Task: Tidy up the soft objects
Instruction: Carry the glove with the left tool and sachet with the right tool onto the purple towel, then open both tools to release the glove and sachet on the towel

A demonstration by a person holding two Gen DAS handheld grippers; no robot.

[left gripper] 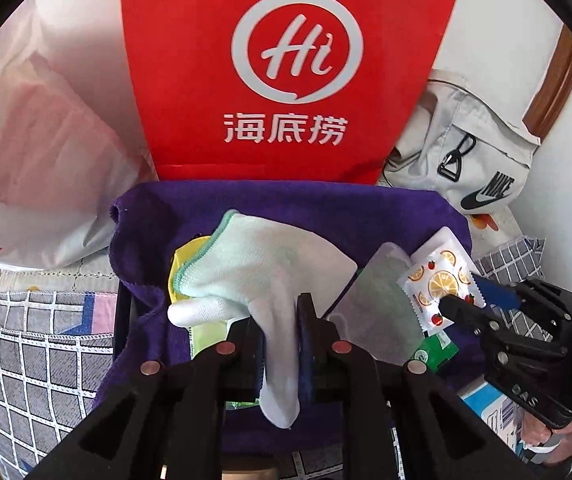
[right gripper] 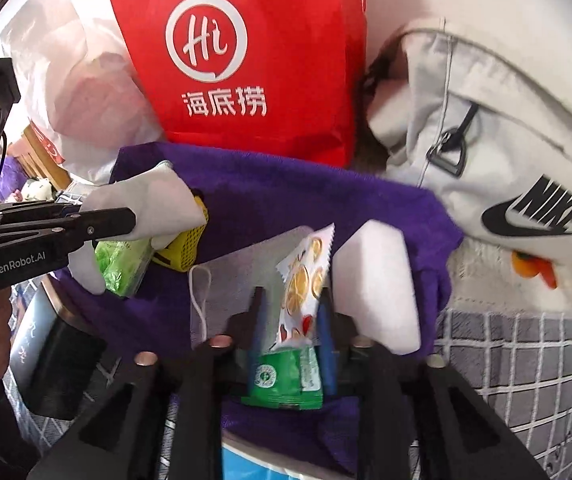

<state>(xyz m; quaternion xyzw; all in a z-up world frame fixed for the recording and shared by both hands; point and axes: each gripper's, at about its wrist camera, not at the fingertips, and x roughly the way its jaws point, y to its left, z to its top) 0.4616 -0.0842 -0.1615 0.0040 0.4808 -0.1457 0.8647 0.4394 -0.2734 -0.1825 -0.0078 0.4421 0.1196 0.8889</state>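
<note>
Left gripper (left gripper: pixel 282 344) clamped on knit white glove (left gripper: pixel 262 268), right gripper (right gripper: pixel 291 332) loosely straddling glossy fruit-print packet (right gripper: pixel 303 280), plush purple towel (right gripper: pixel 286 200), Nike bag's orange trim visible from right wrist only

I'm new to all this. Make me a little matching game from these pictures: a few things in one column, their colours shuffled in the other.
Things:
1. paper bag with the Hi logo
2. towel under the small items
3. glove between the left fingers
4. backpack with the black swoosh

Colours:
A. pale mint and white
B. light grey
C. red
D. purple

Pairs: 1-C, 2-D, 3-A, 4-B
</note>
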